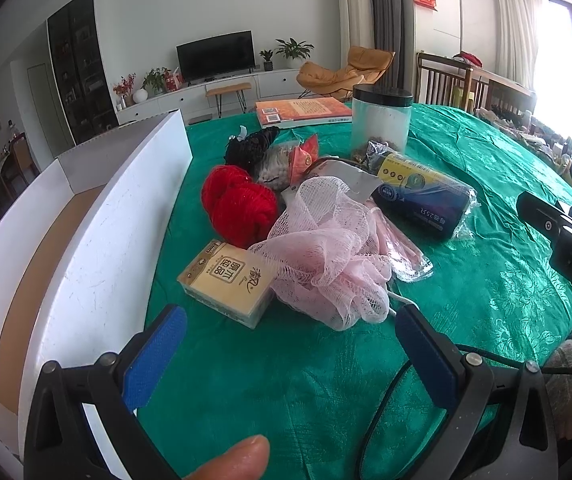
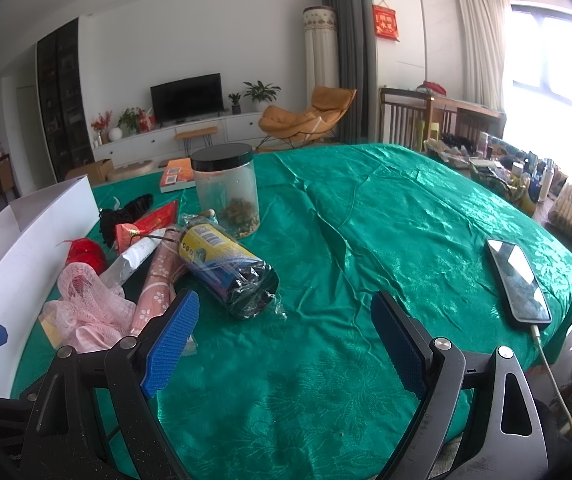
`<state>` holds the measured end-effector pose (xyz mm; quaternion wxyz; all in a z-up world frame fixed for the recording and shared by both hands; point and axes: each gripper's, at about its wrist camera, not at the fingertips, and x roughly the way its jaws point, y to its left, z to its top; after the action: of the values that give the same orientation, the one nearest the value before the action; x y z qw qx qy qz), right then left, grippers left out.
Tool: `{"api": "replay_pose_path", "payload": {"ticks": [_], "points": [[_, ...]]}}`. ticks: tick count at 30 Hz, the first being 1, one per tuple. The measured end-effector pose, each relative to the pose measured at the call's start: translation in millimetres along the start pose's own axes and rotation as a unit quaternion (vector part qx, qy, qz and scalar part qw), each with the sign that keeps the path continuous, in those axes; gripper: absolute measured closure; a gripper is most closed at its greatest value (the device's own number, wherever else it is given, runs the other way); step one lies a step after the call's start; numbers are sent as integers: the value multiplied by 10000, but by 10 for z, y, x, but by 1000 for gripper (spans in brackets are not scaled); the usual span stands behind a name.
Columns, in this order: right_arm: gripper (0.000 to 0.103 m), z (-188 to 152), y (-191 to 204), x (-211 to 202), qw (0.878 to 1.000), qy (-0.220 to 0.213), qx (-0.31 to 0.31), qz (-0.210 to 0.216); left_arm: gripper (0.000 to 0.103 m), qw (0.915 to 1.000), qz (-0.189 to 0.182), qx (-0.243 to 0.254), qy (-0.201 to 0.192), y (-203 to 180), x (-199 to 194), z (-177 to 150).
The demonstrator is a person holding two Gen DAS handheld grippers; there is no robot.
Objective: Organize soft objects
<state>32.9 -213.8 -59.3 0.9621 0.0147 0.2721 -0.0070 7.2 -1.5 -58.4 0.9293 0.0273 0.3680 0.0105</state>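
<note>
Left wrist view: left gripper (image 1: 290,344) jaws spread, holding nothing; the right gripper (image 2: 286,340) likewise. Just ahead on the green tabletop (image 1: 486,300) lies the pink mesh bath sponge (image 1: 326,256), touching the tissue pack (image 1: 225,280). Judged light, springy and snag-prone: pinch its gathered centre. Beyond, the red yarn ball (image 1: 239,204); leftward, the white box (image 1: 97,248).

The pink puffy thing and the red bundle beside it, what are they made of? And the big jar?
The pink puff looks like gathered plastic netting: open mesh holes show, matte and see-through. The red bundle seems to be yarn or knit fabric, ribbed with a slight glitter; which one I cannot tell. The jar looks like clear plastic, perhaps glass, since its contents show through, with a smooth black lid.
</note>
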Motion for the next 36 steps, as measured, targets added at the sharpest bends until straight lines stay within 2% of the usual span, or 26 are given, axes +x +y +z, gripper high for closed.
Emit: {"api": "replay_pose_path", "payload": {"ticks": [23, 36], "points": [[13, 2, -9, 0, 10000, 13, 15, 6, 0, 10000, 1, -17, 66, 21, 41, -41], [13, 2, -13, 3, 10000, 25, 31, 11, 0, 9994, -94, -84, 318, 50, 100, -61]]}}
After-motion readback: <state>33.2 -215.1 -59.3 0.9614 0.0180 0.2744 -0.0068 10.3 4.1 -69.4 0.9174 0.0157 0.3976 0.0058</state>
